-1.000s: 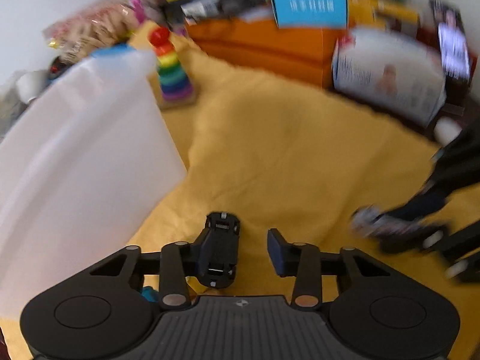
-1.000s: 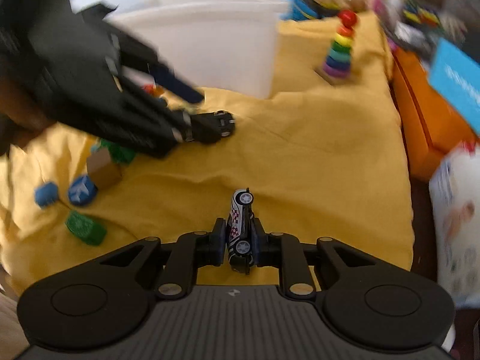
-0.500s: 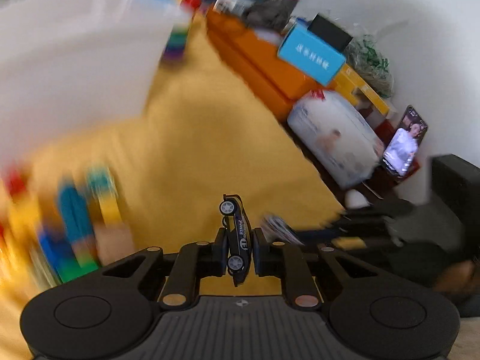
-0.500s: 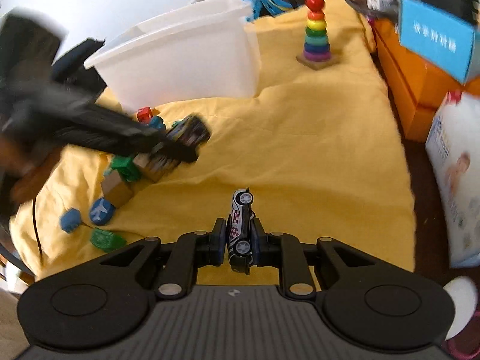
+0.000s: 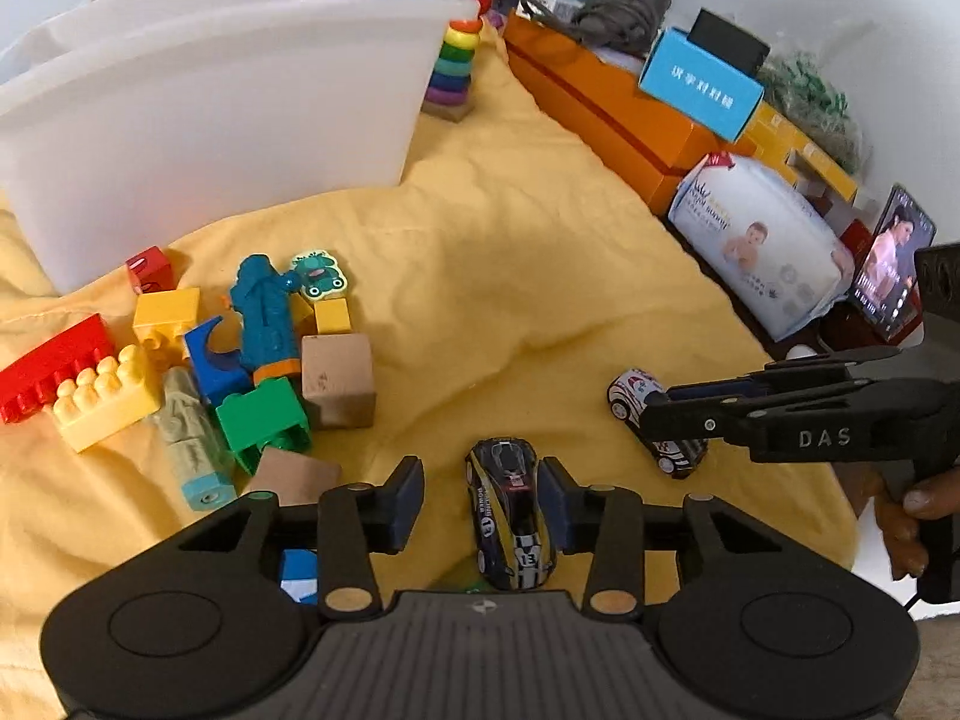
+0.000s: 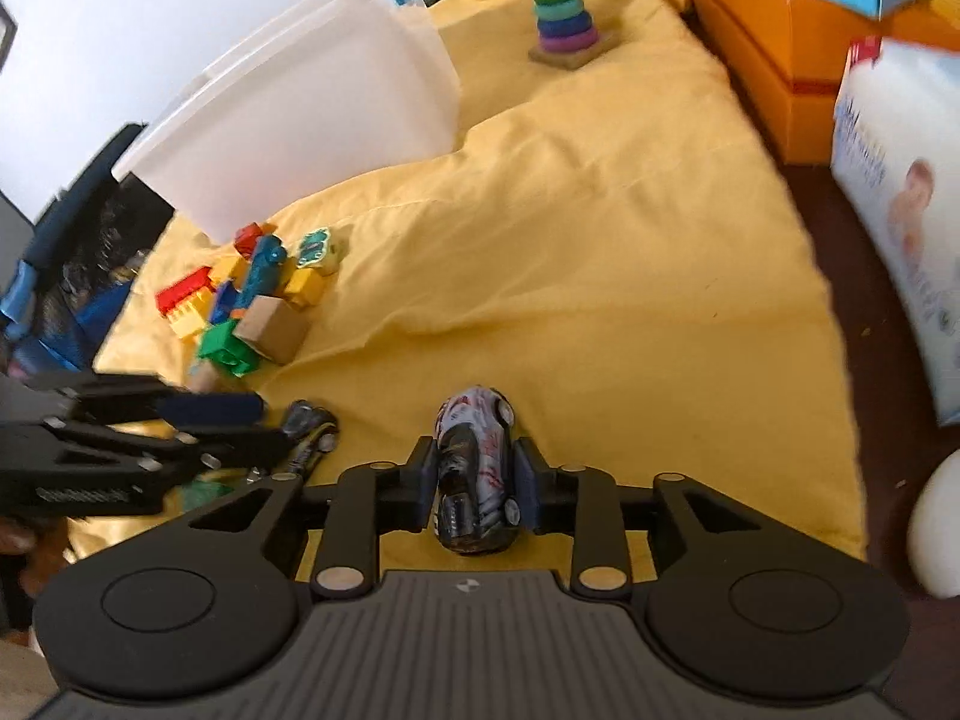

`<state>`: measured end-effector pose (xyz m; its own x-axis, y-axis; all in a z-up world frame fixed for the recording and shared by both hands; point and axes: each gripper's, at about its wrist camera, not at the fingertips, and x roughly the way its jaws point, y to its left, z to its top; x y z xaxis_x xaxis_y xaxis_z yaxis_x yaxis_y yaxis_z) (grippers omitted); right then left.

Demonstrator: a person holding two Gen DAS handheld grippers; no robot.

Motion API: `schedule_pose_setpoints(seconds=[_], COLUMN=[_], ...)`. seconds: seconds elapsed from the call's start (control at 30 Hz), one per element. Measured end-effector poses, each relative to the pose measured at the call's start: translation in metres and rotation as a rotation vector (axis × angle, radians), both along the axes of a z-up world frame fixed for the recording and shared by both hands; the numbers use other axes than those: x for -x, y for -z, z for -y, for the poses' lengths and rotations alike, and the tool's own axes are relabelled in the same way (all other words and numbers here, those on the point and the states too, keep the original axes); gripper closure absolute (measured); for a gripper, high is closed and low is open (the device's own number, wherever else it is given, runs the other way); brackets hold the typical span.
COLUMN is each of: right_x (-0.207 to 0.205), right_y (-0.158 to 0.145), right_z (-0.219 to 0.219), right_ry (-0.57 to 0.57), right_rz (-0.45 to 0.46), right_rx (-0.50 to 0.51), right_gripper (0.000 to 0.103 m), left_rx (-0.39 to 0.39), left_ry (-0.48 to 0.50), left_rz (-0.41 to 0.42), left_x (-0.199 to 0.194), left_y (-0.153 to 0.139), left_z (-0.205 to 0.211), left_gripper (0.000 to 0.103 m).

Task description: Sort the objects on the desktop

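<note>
A black and yellow toy car (image 5: 510,516) lies on the yellow cloth (image 5: 540,252) between the fingers of my left gripper (image 5: 480,504). Those jaws are opening, and the car rests close to the right-hand finger with a wide gap on its other side. A white toy car with red marks (image 6: 474,468) sits flat on the cloth between the fingers of my right gripper (image 6: 474,492), whose jaws are also opening and stand close along its sides. The left wrist view shows the white car (image 5: 651,417) just right of the black one. A white plastic bin (image 5: 240,90) stands at the back left.
A heap of building blocks and wooden cubes (image 5: 264,348) lies in front of the bin. A rainbow ring stacker (image 5: 453,72) stands beside it. Orange boxes (image 5: 600,114), a tissue pack (image 5: 762,240) and a phone (image 5: 894,276) line the right. A hand (image 5: 906,516) holds the right gripper.
Half a second ago each gripper was shut on its car, held on edge. Now both jaws stand apart and both cars lie on the cloth. The left gripper has swung round toward the blocks.
</note>
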<state>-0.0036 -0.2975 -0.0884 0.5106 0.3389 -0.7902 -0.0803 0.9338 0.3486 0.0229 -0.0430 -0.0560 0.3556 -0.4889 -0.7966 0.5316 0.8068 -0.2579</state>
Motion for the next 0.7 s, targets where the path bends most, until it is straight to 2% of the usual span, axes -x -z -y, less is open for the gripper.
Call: schedule_pose_setpoints(seconds=[0.1,0.27,0.37,0.57,0.6,0.7], right_x=[0.002,0.009,0.009,0.004,0.005,0.009], right_y=[-0.006,-0.025,-0.028,-0.009,-0.005,0.003], right_z=[-0.002,-0.010,-0.021,-0.043,-0.043,-0.045], right_ry=[-0.016,-0.049,-0.108,-0.165,-0.176,-0.191], right_rz=[0.027,0.121,0.145,0.096,0.089,0.093], right_rx=[0.049,0.186,0.227,0.328,0.327,0.334], right_gripper=[0.069,0.058,0.051,0.056,0.056,0.055], left_rx=[0.005,-0.032,-0.063,-0.096,-0.092,-0.108], left_ry=[-0.010,0.027,0.045,0.051,0.053,0.067], left_rz=[0.015,0.077,0.068,-0.001,-0.013,0.025], left_x=[0.004,0.014,0.014,0.013,0.013,0.016], left_y=[-0.007,-0.011,-0.005,0.012,0.015,0.017], left_z=[-0.005,0.010,0.020,0.027,0.027,0.027], left_gripper=[0.054,0.048,0.047,0.048,0.049,0.070])
